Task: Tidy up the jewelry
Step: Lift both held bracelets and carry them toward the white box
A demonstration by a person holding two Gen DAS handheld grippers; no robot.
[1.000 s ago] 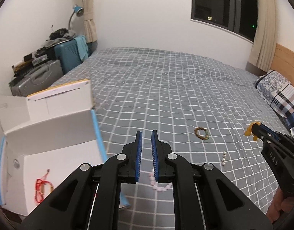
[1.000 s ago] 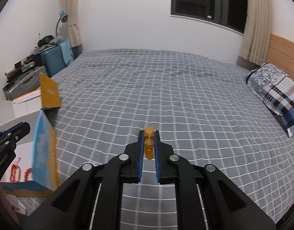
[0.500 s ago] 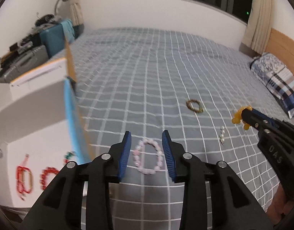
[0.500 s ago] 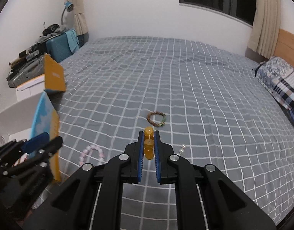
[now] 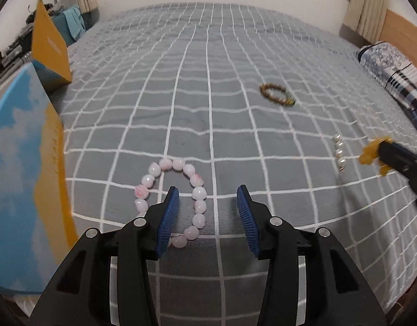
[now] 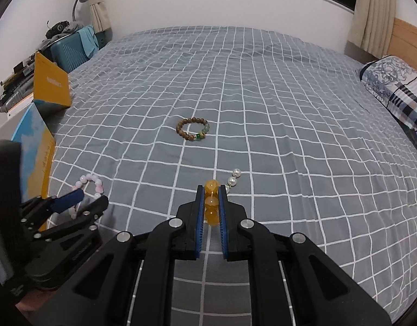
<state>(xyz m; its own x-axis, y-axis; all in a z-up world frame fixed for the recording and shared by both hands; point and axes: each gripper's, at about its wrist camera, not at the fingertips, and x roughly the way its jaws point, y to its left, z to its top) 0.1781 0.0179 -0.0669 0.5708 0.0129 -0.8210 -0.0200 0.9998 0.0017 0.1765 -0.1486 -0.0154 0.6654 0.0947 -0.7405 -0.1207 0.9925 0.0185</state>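
Note:
A pink bead bracelet (image 5: 171, 193) lies on the grey checked bedspread (image 5: 208, 81). My left gripper (image 5: 208, 201) is open low over it, with the bracelet's right side between the jaws; the gripper also shows in the right wrist view (image 6: 80, 201). My right gripper (image 6: 211, 198) is shut on a yellow bead bracelet (image 6: 211, 202), also seen in the left wrist view (image 5: 373, 153). A brown bead bracelet (image 5: 276, 94) (image 6: 192, 129) lies farther out. A short pearl string (image 5: 339, 156) (image 6: 233, 179) lies near the right gripper.
An open blue and orange cardboard box (image 5: 26, 163) (image 6: 37, 149) stands at the left edge of the bed. A patterned pillow (image 5: 393, 73) (image 6: 396, 89) lies at the right. Suitcases and clutter (image 6: 69, 46) stand beyond the bed's left side.
My left gripper opened, swung right away from the box and came down over the pink bracelet. My right gripper tilted down toward the bed, still holding the yellow bracelet.

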